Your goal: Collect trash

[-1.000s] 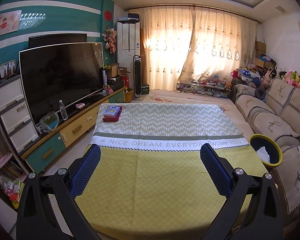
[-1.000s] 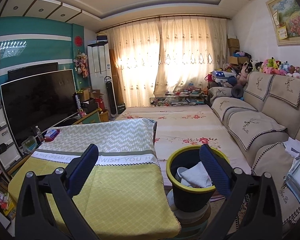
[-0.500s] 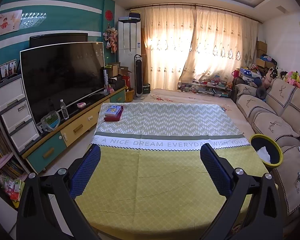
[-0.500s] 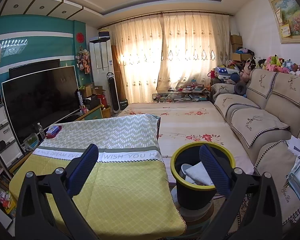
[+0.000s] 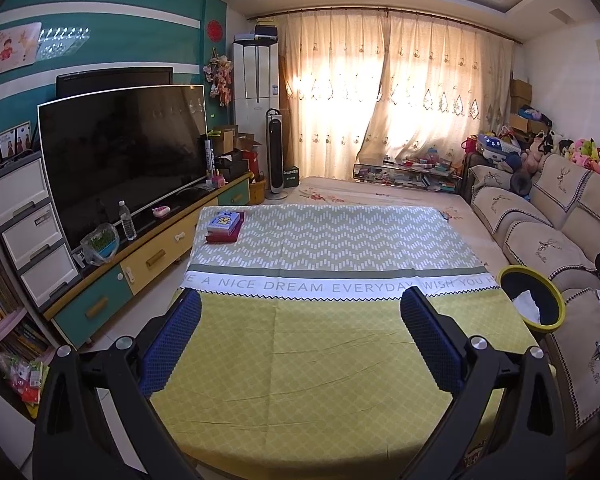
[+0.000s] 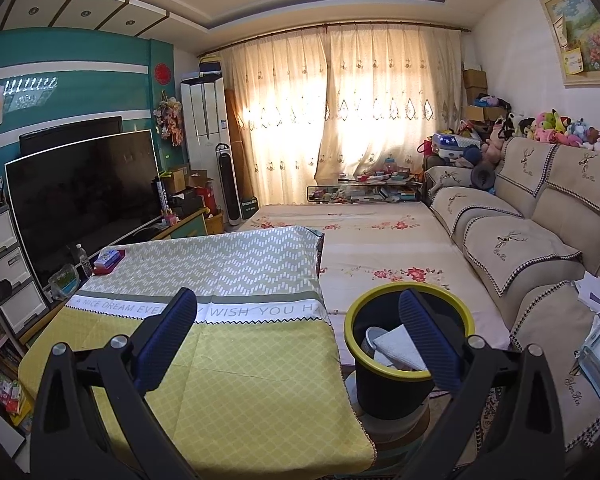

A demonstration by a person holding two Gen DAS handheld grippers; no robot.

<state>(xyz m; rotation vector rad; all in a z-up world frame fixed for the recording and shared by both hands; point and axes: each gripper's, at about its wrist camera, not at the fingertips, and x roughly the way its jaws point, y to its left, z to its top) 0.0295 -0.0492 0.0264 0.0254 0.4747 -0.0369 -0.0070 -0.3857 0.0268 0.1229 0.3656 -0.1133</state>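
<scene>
Left gripper and right gripper both hang over the near yellow end of the tablecloth, jaws spread wide, nothing held. Just off the table's right edge stands the bin — white crumpled paper already inside. No loose trash shows on the cloth. Far corner: a small stack of books. Judged near done — the next move calls for scanning for anything left.

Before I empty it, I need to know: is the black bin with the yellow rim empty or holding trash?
Holding trash: the bin stands upright, with crumpled white paper visible inside.
</scene>
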